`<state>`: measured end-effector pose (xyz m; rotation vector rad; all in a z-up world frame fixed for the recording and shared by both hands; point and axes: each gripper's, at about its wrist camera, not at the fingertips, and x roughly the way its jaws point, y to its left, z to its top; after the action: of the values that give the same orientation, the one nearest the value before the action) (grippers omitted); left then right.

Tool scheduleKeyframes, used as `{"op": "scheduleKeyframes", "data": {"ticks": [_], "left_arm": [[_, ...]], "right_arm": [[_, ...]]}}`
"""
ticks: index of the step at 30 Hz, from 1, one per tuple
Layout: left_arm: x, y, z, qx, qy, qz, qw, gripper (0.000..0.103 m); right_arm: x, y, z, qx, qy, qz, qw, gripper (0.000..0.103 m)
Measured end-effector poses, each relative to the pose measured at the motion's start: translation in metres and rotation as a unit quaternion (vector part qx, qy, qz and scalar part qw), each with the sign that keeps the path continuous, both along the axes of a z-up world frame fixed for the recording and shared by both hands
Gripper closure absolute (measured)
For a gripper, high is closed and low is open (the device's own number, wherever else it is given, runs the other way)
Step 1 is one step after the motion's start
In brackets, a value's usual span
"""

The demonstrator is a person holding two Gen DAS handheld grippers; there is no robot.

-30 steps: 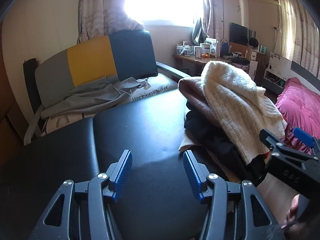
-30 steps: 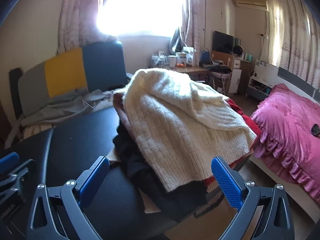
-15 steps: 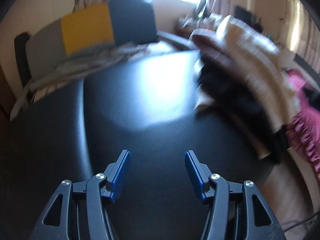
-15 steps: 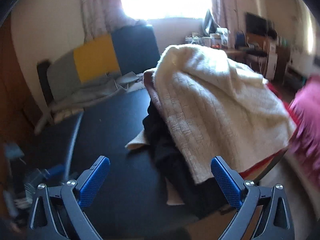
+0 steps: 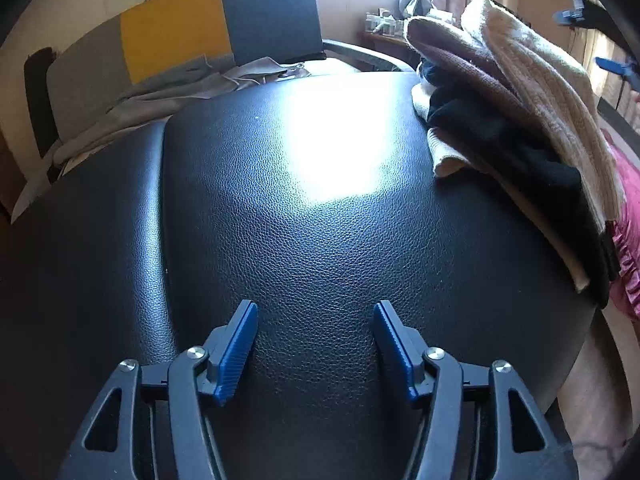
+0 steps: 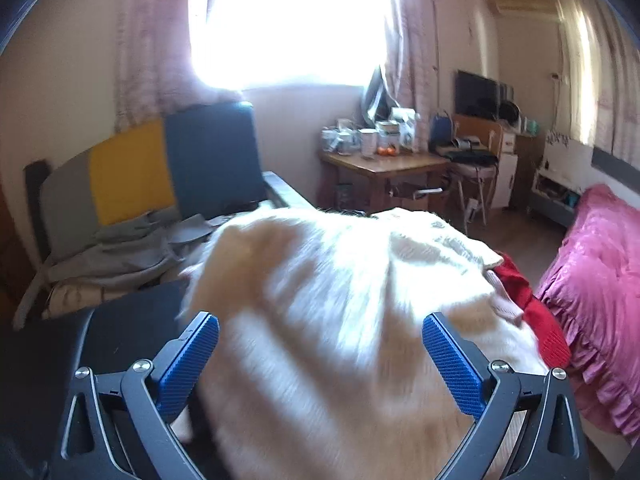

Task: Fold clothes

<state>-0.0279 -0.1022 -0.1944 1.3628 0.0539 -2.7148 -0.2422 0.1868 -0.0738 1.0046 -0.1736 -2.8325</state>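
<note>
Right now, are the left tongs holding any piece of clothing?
No, the left tongs are open over the bare black table, and the clothes pile lies off to their right.

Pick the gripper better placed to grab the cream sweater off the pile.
Right. The right gripper is open directly over the cream sweater atop the pile. The left gripper is open over bare black table, with the pile off to its right.

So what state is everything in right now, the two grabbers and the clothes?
Left gripper: open, empty, over the bare black surface.
Right gripper: open wide, above the cream sweater.
Cream sweater: unfolded, topping the pile.
Clothes pile: heaped, not folded.
</note>
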Motion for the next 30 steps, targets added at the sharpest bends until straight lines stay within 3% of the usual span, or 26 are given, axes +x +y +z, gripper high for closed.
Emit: {"op": "scheduleKeyframes", "data": {"ticks": [3, 4, 5, 7, 12, 14, 16, 18, 19, 20, 22, 25, 27, 29, 30], "left_arm": [[-0.001, -0.005, -0.003, -0.001, 0.004, 0.009, 1.0, 0.025], [-0.002, -0.007, -0.004, 0.004, 0.004, 0.013, 0.9999, 0.021], [-0.004, -0.009, -0.005, 0.008, 0.004, 0.016, 0.9998, 0.017], [-0.007, -0.011, -0.006, 0.01, 0.005, 0.017, 0.9998, 0.016], [-0.006, -0.01, -0.008, 0.008, 0.016, 0.026, 0.9995, 0.013], [-0.006, -0.012, -0.009, 0.012, 0.017, 0.03, 0.9993, 0.01], [-0.007, -0.015, -0.009, 0.018, 0.01, 0.038, 0.9991, 0.007], [-0.013, -0.02, -0.004, 0.032, -0.002, 0.045, 0.9985, 0.015], [-0.015, -0.022, 0.003, 0.045, 0.004, 0.041, 0.9981, 0.039], [-0.021, -0.023, 0.012, 0.068, 0.011, 0.024, 0.9973, 0.041], [-0.04, -0.02, 0.04, 0.095, 0.031, -0.017, 0.9948, 0.041], [-0.068, -0.004, 0.085, 0.083, 0.079, -0.066, 0.9911, 0.038], [-0.092, 0.013, 0.114, 0.058, 0.107, -0.1, 0.9875, 0.038], [-0.116, 0.035, 0.137, 0.018, 0.131, -0.132, 0.9823, 0.038], [-0.129, 0.048, 0.147, -0.006, 0.142, -0.152, 0.9782, 0.038]], "right_arm": [[-0.036, 0.01, 0.002, -0.003, -0.01, -0.02, 1.0, 0.001], [-0.048, 0.013, 0.002, -0.005, -0.013, -0.026, 1.0, 0.011], [-0.06, 0.016, 0.003, -0.006, -0.016, -0.033, 0.999, 0.037], [-0.084, 0.022, 0.004, -0.008, -0.022, -0.046, 0.999, 0.053], [-0.086, 0.015, 0.003, 0.02, -0.017, -0.033, 0.999, 0.057], [-0.081, 0.011, 0.006, 0.006, -0.022, -0.011, 1.0, 0.074], [-0.07, 0.007, 0.011, -0.036, -0.023, 0.018, 0.999, 0.081], [-0.052, 0.002, 0.016, -0.08, -0.018, 0.052, 0.995, 0.082], [-0.04, -0.005, 0.015, -0.071, -0.015, 0.064, 0.995, 0.082], [-0.028, -0.011, 0.015, -0.063, -0.012, 0.075, 0.995, 0.082], [-0.004, -0.023, 0.013, -0.046, -0.006, 0.098, 0.994, 0.082], [0.024, -0.028, 0.004, -0.029, 0.002, 0.109, 0.994, 0.079], [0.042, -0.024, 0.0, -0.028, 0.009, 0.107, 0.994, 0.064], [0.052, -0.018, -0.004, -0.029, 0.013, 0.102, 0.994, 0.042], [0.058, -0.013, -0.006, -0.03, 0.016, 0.103, 0.994, 0.04]]}}
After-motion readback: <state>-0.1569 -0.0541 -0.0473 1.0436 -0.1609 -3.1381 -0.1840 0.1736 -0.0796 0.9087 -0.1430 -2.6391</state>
